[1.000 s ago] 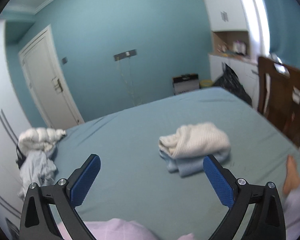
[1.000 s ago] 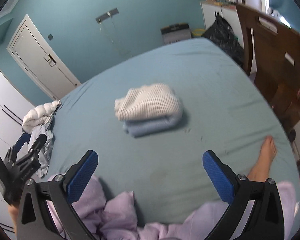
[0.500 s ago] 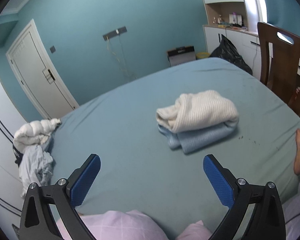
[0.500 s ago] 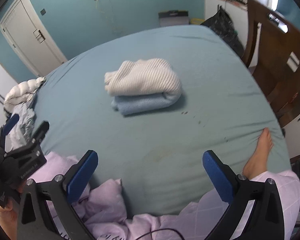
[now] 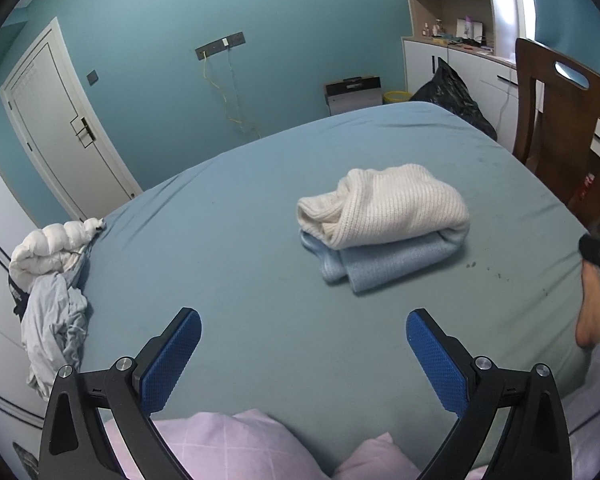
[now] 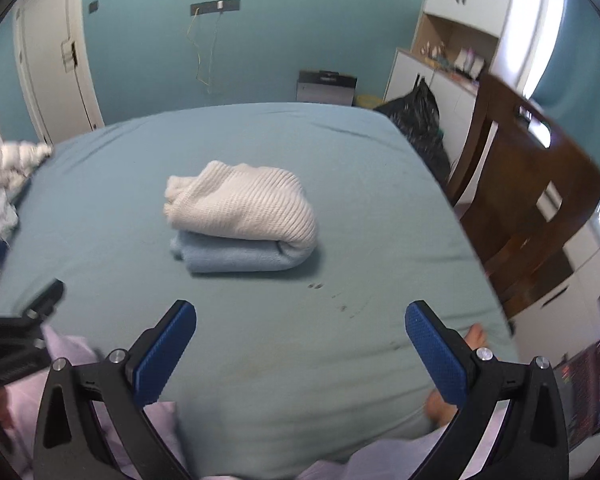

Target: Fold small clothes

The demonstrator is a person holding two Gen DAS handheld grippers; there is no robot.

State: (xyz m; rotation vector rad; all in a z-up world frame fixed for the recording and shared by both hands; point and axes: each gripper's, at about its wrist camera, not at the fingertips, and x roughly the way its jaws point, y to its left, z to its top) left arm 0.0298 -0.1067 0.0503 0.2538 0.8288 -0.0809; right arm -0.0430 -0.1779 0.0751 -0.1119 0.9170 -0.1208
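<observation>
Only the left view shows the whole unfolded pile (image 5: 52,280) at the bed (image 5: 240,280) edge. Both the left gripper (image 5: 303,354) and right gripper (image 6: 301,346) are spread, empty. The folded stack (image 6: 240,224) lies mid-bed, long axis across, rolled end rightward.

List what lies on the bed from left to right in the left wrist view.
Pile of unfolded clothes at the left edge → folded stack, cream knit sweater on top of the light blue garment → bare foot at the right edge.
</observation>
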